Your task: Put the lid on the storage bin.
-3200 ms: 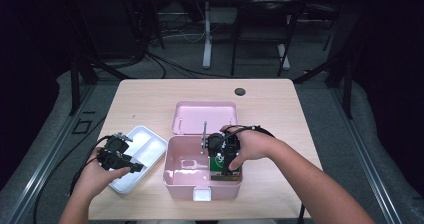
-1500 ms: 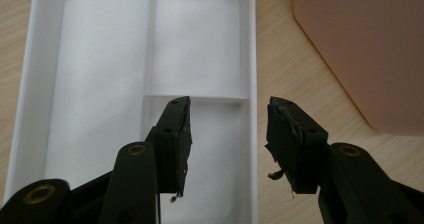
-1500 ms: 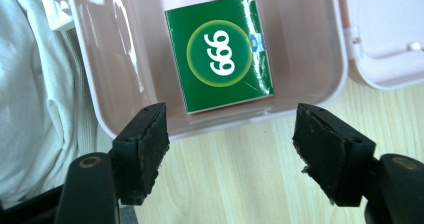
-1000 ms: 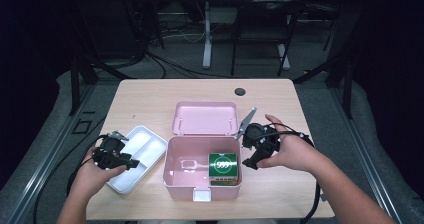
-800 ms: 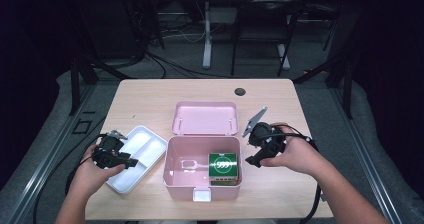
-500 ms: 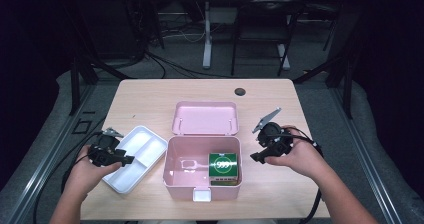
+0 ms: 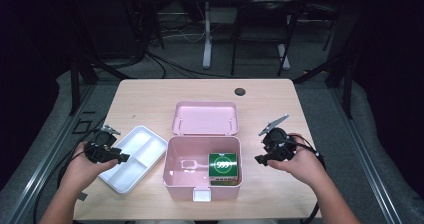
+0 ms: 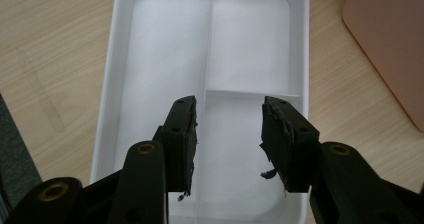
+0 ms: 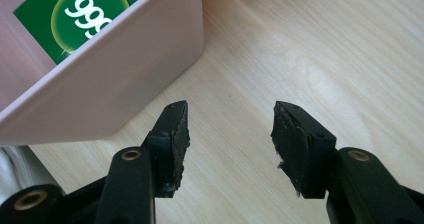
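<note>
The green carton with its white "999" roundel lies flat in the right half of the open pink box, label up, apparently so it packs low enough for the hinged lid, folded back on the table, to shut. The right gripper sits just beside the box's right wall over bare wood; its jaws stand apart with nothing between them and have just been closing, which suggests it is clear of the carton. The left gripper hangs over the white divided tray, just left of the box, jaws likewise apart and empty above the inner partition, probably ready to lift that insert in. The box and tray look like smooth moulded plastic with rounded corners; the tabletop is pale, fine-grained wood; the black jaw pads are frayed at their edges.
</note>
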A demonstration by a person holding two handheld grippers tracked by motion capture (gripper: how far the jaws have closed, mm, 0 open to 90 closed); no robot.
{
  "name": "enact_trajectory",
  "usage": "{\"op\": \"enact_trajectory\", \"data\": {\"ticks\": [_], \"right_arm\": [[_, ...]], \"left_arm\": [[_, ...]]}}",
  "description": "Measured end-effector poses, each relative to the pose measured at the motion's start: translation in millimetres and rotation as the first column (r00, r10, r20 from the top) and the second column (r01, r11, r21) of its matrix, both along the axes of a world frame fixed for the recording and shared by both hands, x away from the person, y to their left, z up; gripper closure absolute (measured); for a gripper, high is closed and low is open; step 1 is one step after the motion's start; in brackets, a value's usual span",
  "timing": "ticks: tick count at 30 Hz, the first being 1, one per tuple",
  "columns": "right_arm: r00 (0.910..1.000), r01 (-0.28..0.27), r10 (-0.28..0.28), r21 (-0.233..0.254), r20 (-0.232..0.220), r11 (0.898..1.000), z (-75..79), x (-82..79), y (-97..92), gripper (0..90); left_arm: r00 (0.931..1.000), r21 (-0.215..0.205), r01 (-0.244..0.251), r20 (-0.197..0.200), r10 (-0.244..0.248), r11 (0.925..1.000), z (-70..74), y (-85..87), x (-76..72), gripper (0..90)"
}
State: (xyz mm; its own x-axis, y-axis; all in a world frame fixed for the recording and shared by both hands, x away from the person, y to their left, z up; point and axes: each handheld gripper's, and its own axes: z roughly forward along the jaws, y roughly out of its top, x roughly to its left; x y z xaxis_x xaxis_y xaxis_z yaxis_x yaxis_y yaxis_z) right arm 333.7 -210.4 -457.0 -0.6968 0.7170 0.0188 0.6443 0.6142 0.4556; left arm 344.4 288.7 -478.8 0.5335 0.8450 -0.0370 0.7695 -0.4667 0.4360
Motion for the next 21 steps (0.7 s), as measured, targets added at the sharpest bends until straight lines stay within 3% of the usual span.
{"op": "enact_trajectory", "data": {"ticks": [7, 12, 16, 19, 21], "right_arm": [[0.9988, 0.042, -0.042, 0.017, 0.025, 0.999, -6.9, -1.8, -1.5, 46.6], [0.9956, 0.087, -0.089, 0.057, 0.029, 0.995, -7.3, -0.3, -5.0, 45.4], [0.9948, 0.094, -0.097, 0.087, 0.033, 0.992, -7.8, -3.1, -6.3, 44.9], [0.9943, 0.096, -0.099, 0.076, 0.039, 0.992, -7.4, -5.5, -6.2, 44.8], [0.9941, 0.096, -0.100, 0.097, 0.043, 0.991, -6.9, -6.7, -7.3, 44.4]], "left_arm": [[0.9992, 0.003, 0.012, -0.038, -0.012, 0.9999, -3.3, 0.8, 4.7, 64.5], [0.9977, 0.011, 0.015, -0.066, -0.014, 0.9998, -4.5, 1.3, 9.8, 66.8], [0.9968, 0.012, -0.002, -0.079, 0.003, 0.9999, -2.8, 1.5, 12.6, 69.5], [0.9952, 0.029, 0.001, -0.098, 0.002, 0.9996, -2.9, 0.1, 15.3, 71.0], [0.9941, 0.043, 0.006, -0.109, -0.002, 0.9991, -4.5, -1.1, 17.9, 72.1]]}}
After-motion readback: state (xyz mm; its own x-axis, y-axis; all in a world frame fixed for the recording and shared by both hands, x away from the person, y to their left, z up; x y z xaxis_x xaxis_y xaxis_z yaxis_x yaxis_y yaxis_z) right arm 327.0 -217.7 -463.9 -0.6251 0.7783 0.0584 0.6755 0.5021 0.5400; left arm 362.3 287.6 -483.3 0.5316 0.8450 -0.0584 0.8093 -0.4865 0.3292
